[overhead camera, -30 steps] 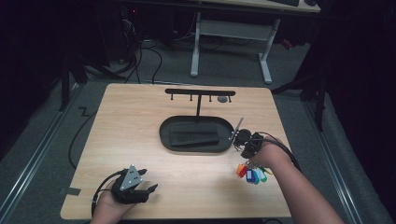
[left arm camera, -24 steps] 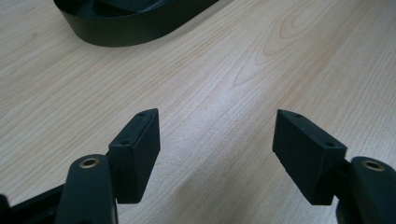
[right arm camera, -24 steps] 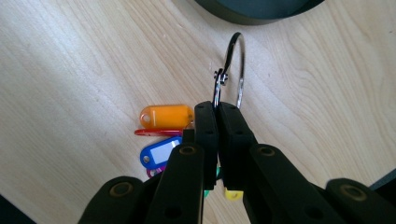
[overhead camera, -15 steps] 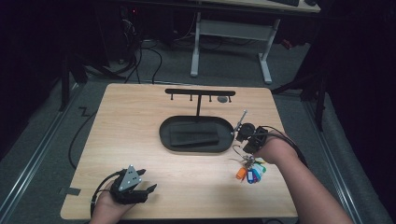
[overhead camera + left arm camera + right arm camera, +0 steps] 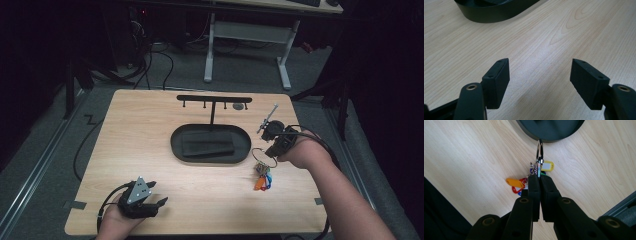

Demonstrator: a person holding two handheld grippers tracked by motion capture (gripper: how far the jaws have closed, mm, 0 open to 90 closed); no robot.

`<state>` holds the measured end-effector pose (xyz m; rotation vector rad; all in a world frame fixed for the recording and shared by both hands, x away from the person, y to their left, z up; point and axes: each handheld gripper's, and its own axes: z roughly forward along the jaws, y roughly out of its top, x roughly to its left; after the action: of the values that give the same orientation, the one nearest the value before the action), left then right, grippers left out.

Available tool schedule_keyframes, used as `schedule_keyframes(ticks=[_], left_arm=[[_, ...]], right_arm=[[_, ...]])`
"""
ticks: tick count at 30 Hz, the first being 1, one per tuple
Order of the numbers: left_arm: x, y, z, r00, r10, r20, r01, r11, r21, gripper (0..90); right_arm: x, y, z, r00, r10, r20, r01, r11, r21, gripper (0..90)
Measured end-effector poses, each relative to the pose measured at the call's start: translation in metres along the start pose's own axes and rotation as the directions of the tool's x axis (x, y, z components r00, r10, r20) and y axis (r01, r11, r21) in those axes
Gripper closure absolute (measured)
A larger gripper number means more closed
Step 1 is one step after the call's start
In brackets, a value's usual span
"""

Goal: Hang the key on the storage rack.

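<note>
A large metal key ring (image 5: 264, 156) (image 5: 539, 152) hangs with several coloured key tags (image 5: 262, 179) (image 5: 517, 183) beneath it, right of the black oval tray (image 5: 210, 157). My right gripper (image 5: 270, 151) (image 5: 539, 176) is shut on the ring and holds the bunch up above the table. A black T-shaped hook stand (image 5: 214, 99) rises behind the tray. At the table's front left my left gripper (image 5: 159, 192) (image 5: 539, 75) rests open, nothing between its jaws, with the tray's wall (image 5: 496, 15) ahead of it.
The wooden table (image 5: 150, 130) ends close behind the hook stand and right of my right hand. A cable trails off its left edge. A white desk frame (image 5: 245, 35) stands on the floor beyond.
My right gripper has risen with the key ring, lifting the coloured tags off the table. The left gripper has stayed put.
</note>
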<state>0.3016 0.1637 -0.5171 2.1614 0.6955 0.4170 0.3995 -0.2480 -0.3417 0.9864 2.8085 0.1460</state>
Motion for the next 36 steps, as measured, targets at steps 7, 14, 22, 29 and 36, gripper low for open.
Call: schedule_keyframes(ticks=[7,14,22,29,36], left_arm=[[0.0,0.0,0.0,1.0,-0.003,-0.001,0.003,1.0,-0.004,32.3],[0.001,-0.001,-0.001,1.0,-0.006,-0.001,0.006,1.0,-0.005,32.3],[0.001,-0.001,-0.001,1.0,-0.006,-0.001,0.006,1.0,-0.003,32.3],[0.001,-0.001,0.0,1.0,-0.005,-0.001,0.005,1.0,-0.002,32.4],[0.001,-0.001,0.0,1.0,0.0,0.0,0.0,1.0,0.003,32.4]], right_arm=[[-0.001,0.007,-0.022,0.9998,-0.008,0.015,0.009,1.0,-0.014,87.6],[-0.004,0.013,-0.035,0.9997,-0.006,0.022,0.007,1.0,-0.018,87.7],[-0.003,0.021,-0.039,0.9994,-0.022,0.027,0.023,1.0,-0.014,87.7],[-0.007,0.028,-0.045,1.0,-0.007,0.001,0.007,0.999,-0.054,87.8],[-0.014,0.039,-0.048,0.9998,0.008,0.017,-0.007,0.999,-0.051,87.8]])
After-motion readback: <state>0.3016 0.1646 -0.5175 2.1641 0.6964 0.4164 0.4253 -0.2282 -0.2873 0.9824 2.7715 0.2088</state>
